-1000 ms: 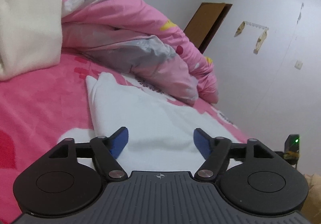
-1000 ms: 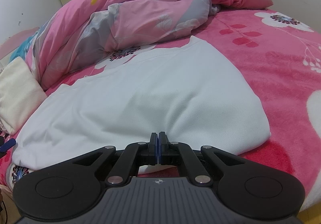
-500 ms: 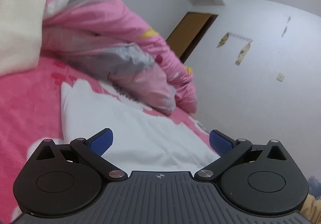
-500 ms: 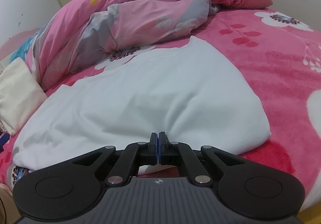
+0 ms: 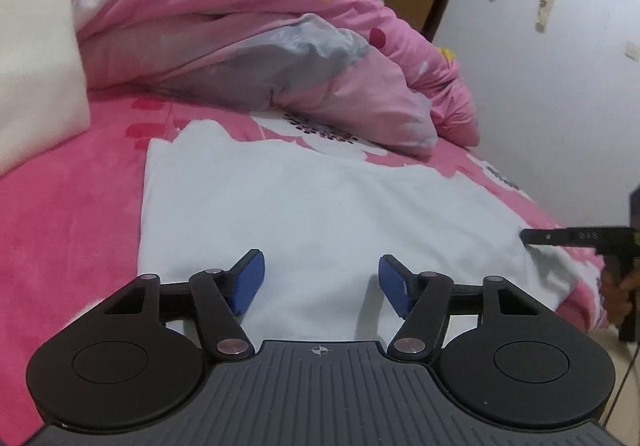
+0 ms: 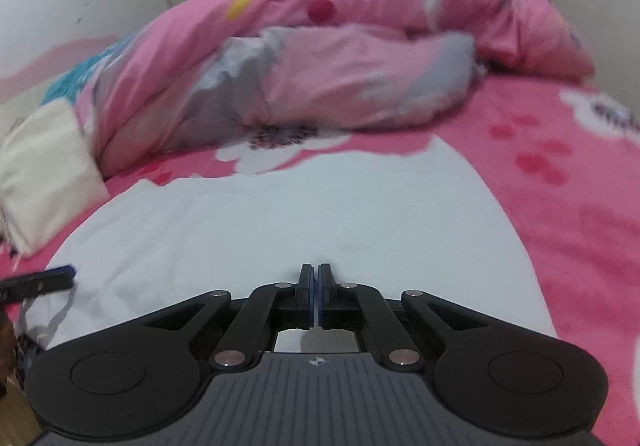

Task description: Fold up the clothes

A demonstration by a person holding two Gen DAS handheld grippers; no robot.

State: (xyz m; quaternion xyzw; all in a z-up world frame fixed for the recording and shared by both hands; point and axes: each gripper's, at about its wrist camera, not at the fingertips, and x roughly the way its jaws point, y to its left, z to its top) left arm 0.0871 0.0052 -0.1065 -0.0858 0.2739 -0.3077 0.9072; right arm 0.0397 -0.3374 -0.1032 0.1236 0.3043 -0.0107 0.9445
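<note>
1. At far left we see a cream pillow (image 5: 36, 46) on the pink bedsheet (image 5: 60, 230).
2. Our left gripper (image 5: 321, 282) hangs over the near edge of the white garment (image 5: 320, 198), blue pads spread wide – nothing between them.
3. The garment lies flat mid-bed, a crumpled pink duvet (image 6: 340, 58) beyond it.
4. Our right gripper (image 6: 315, 296) has its fingers pressed together at the garment's near hem – we cannot tell whether cloth is pinched.
</note>
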